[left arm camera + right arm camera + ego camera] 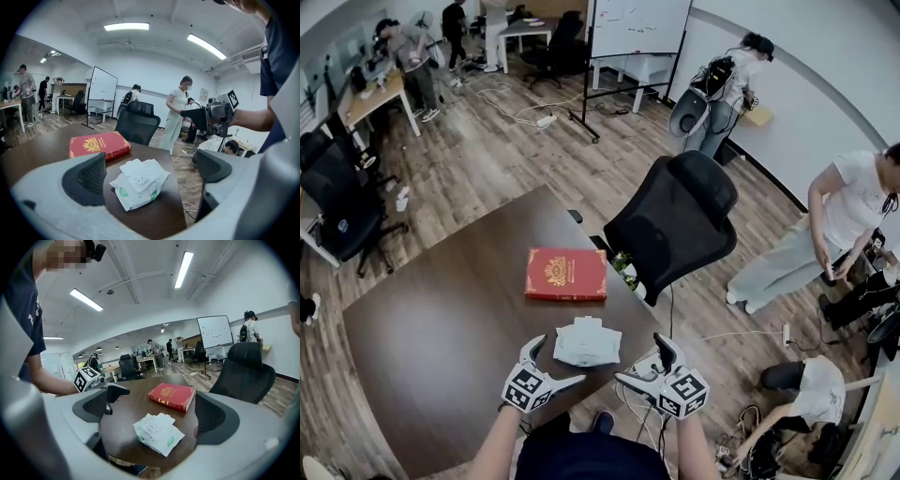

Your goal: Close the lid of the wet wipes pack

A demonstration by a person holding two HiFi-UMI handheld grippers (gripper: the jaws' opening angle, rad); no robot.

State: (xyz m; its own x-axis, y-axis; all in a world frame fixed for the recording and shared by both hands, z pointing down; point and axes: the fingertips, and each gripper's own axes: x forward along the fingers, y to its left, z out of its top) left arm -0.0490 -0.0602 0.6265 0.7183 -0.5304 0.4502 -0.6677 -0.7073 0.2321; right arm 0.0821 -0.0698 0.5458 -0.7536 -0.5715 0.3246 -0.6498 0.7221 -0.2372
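The left gripper (pixel 561 359) and the right gripper (pixel 639 357) are held just to the left and right of the wet wipes pack (pixel 587 342), both with jaws spread wide and nothing clamped between them. Neither touches the pack. The pack lies flat, white and crumpled, near the front edge of the dark brown table (pixel 441 319), and a white flap on its top seems folded back toward the far side. Just beyond the pack lies a red book (pixel 566 274) with a gold crest. Past the pack, off the table's right edge, stands a black office chair (pixel 675 220).
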